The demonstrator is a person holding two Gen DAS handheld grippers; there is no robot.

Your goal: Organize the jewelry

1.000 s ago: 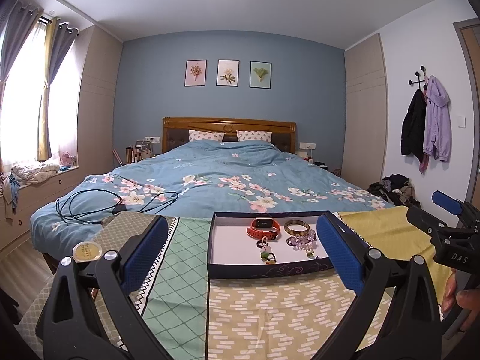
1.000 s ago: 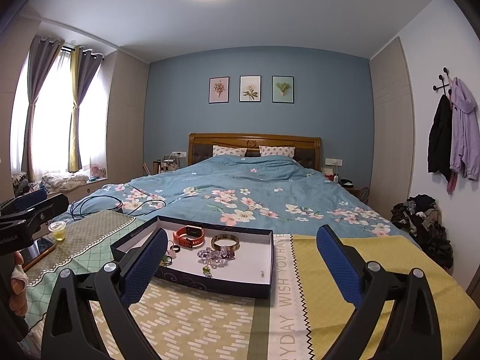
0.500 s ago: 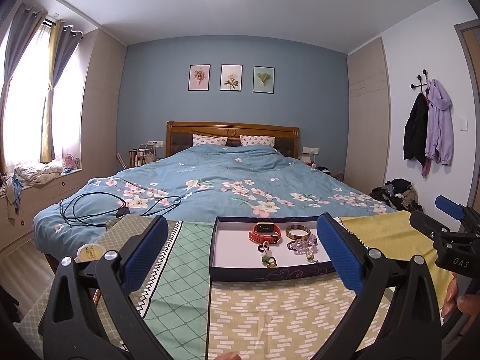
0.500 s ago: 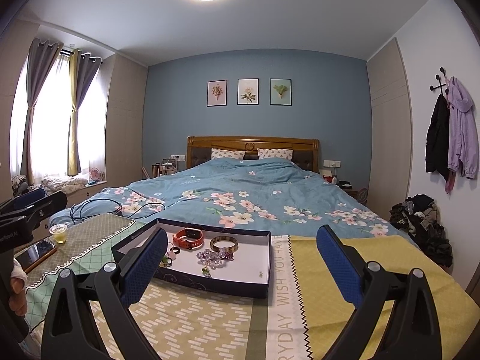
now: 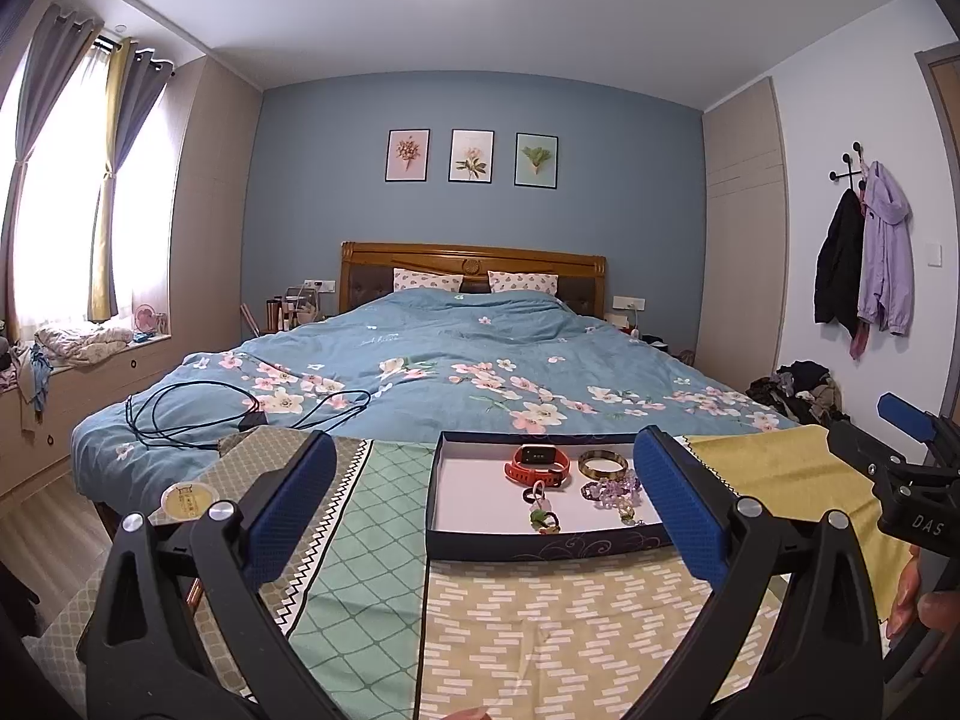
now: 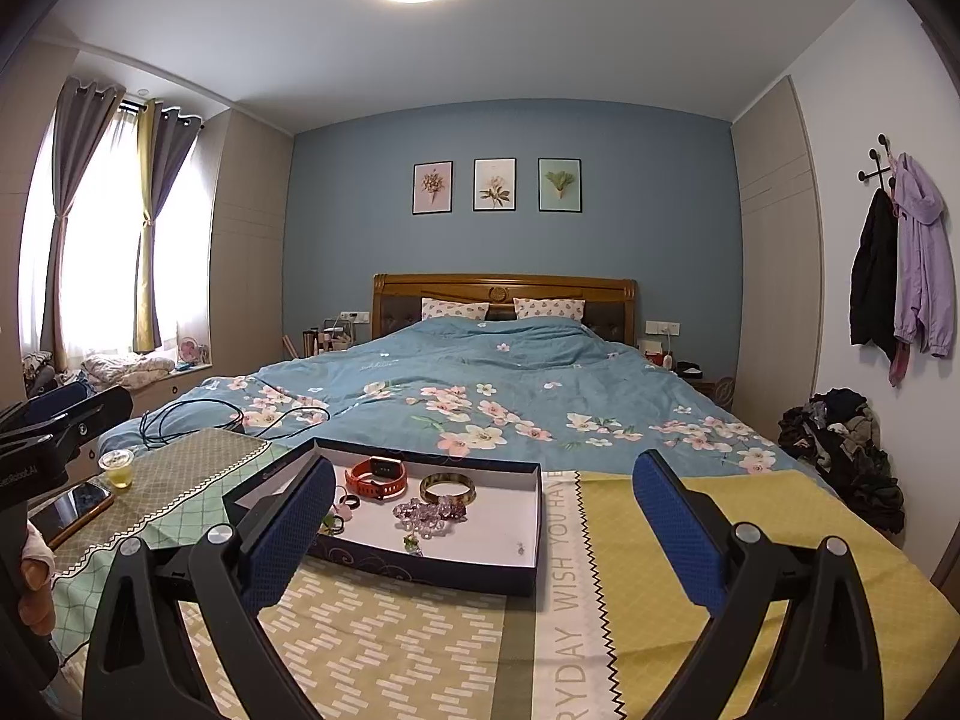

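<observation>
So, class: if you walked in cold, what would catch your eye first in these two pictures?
Probably the shallow dark-blue tray with a white floor on the patterned tablecloth, holding an orange-red smartwatch, a gold-and-black bangle and a purple bead bracelet. Behind it, a blue floral-quilted bed fills the room. Up front, the open left tool and right tool frame the tray.

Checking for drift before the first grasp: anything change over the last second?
Both cameras tilted down slightly, so the tray sits lower in view. Nothing was gripped: left gripper and right gripper stay open and empty. Watch, bangle and beads unmoved.
</observation>
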